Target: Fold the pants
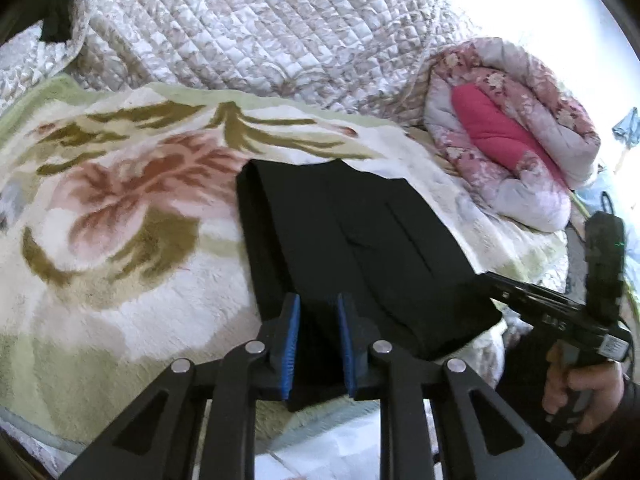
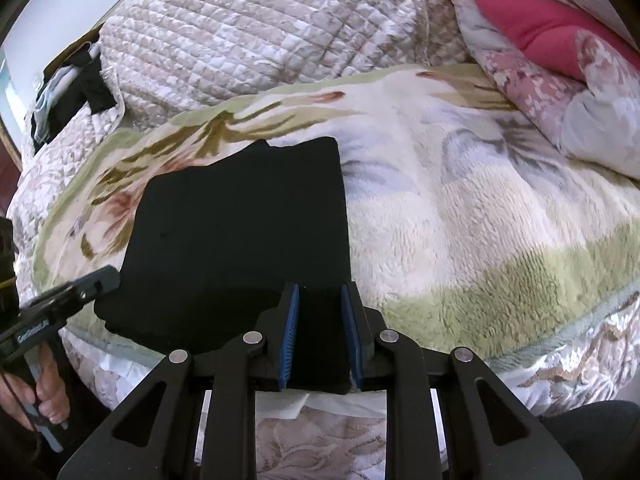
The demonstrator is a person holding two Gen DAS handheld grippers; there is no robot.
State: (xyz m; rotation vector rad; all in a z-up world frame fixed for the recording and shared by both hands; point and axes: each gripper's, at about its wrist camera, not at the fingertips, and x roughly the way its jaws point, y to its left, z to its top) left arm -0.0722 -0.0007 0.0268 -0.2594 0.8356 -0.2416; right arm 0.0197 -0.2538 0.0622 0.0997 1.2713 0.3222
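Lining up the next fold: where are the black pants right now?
The black pants lie folded on the floral fleece blanket at the bed's near edge, below the quilted bedspread. In both wrist views their near hem sits between each gripper's jaws.

— What is the room like?
— A bed fills it. A plush floral blanket [image 1: 120,208] in cream, green and pink covers the near part.
— And further back?
— A quilted beige coverlet [image 1: 248,28] is heaped at the far side. To the right lies 1 rolled pink floral comforter [image 1: 516,140] with a magenta lining.
— The light?
— Strong daylight washes out the far right corner. A pale wall [image 2: 36,28] shows at far left, with dark clothes [image 2: 76,84] beside it.
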